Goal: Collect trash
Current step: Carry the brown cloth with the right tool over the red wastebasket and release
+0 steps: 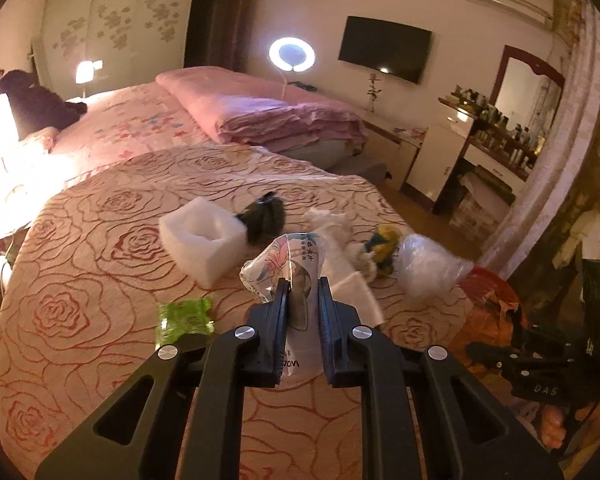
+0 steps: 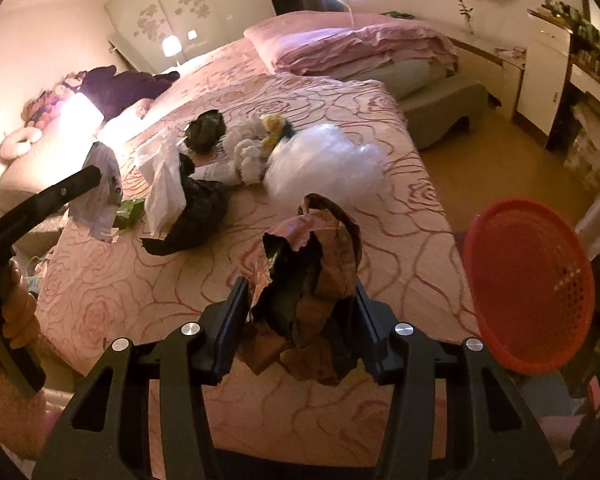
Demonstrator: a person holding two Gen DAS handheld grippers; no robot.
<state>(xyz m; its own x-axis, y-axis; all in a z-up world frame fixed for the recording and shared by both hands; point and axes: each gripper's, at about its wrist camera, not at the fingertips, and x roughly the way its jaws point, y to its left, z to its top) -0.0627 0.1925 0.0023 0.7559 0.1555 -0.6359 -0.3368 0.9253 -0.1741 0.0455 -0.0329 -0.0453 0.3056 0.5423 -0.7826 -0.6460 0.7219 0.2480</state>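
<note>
Bedspread [image 2: 140, 300] in a rose print fills both views. Red basket [image 2: 532, 288] sits at the right edge of the right wrist frame, off the bed's side. Clear plastic bag [image 2: 324, 164] lies above centre, a black bag [image 2: 200, 208] to its left, a white foam block [image 1: 202, 236] left of centre in the left wrist view. Right gripper [image 2: 300, 312] is clamped on crumpled brown paper [image 2: 320, 256]. Left gripper [image 1: 303, 312] pinches a printed plastic wrapper [image 1: 280, 260], jaws narrow, with a green wrapper [image 1: 184, 318] lower left.
</note>
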